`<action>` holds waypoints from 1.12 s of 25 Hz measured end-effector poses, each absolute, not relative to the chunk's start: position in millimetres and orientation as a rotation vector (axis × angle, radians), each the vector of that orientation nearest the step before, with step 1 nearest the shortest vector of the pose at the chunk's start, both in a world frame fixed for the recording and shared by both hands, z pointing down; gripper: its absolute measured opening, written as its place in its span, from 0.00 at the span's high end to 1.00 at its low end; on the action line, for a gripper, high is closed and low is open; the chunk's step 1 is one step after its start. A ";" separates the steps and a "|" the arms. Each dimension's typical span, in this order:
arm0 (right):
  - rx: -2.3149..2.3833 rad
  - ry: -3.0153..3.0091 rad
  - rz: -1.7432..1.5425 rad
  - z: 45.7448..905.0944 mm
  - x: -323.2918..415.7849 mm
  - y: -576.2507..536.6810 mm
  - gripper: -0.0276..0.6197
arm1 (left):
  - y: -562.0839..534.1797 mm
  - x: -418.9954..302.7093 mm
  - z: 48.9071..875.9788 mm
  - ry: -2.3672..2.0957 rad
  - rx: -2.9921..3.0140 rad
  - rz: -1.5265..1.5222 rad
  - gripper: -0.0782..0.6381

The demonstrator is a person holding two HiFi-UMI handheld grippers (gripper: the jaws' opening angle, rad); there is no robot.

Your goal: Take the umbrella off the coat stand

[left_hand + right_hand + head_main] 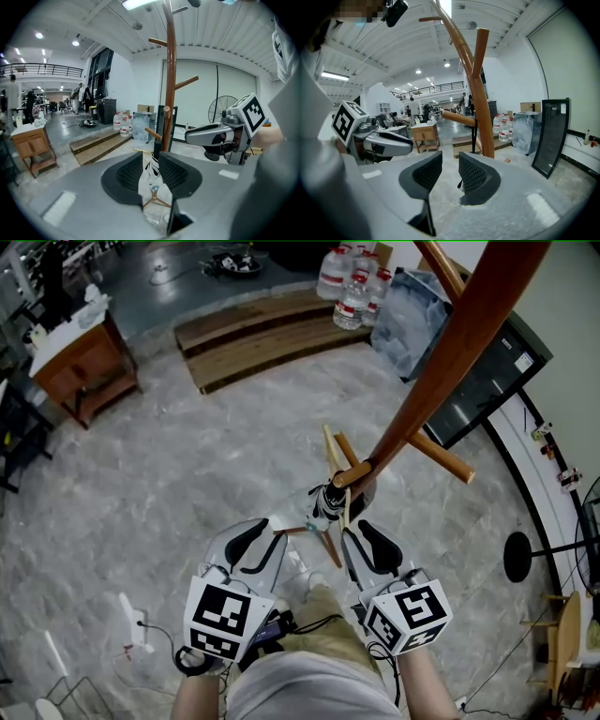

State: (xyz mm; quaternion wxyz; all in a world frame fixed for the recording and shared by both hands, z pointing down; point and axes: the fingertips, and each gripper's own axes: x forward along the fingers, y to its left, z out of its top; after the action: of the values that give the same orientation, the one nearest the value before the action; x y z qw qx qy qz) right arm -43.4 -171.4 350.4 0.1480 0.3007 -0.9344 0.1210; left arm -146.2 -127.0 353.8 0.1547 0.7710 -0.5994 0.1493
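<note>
A tall wooden coat stand rises in front of me, its pole set with angled pegs. A folded black-and-white umbrella hangs from a low peg against the pole. My left gripper is open just short of the umbrella, which shows through the gap between its jaws without touching the pads. My right gripper is open beside it, with nothing between its jaws. In the right gripper view, the stand is straight ahead and a thin black strap hangs under a peg.
Wooden steps and several water bottles lie beyond the stand. A black panel leans on the right wall, with a standing fan near it. A wooden cabinet stands at far left. The stand's legs spread over the floor.
</note>
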 end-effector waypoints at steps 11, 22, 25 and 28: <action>0.808 -2.708 0.342 347.3 -46.0 -200.1 0.79 | -139.4 -147.4 353.8 -1.779 2.137 0.430 0.75; 0.758 -2.703 0.311 351.2 -50.8 -225.8 0.79 | -150.0 -148.4 357.3 -1.845 2.054 0.404 0.75; 0.743 -2.700 0.310 352.6 -53.7 -232.2 0.79 | -152.4 -148.2 357.8 -1.861 2.032 0.400 0.75; 0.734 -2.687 0.306 354.4 -56.1 -238.1 0.79 | -155.5 -147.8 357.1 -1.869 2.017 0.393 0.75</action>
State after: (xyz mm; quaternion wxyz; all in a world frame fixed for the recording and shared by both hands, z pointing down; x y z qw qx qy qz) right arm -56.1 -238.1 354.4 0.1688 0.2583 -0.9451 0.1075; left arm -147.8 -155.5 357.1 0.1810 0.7140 -0.6619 0.1393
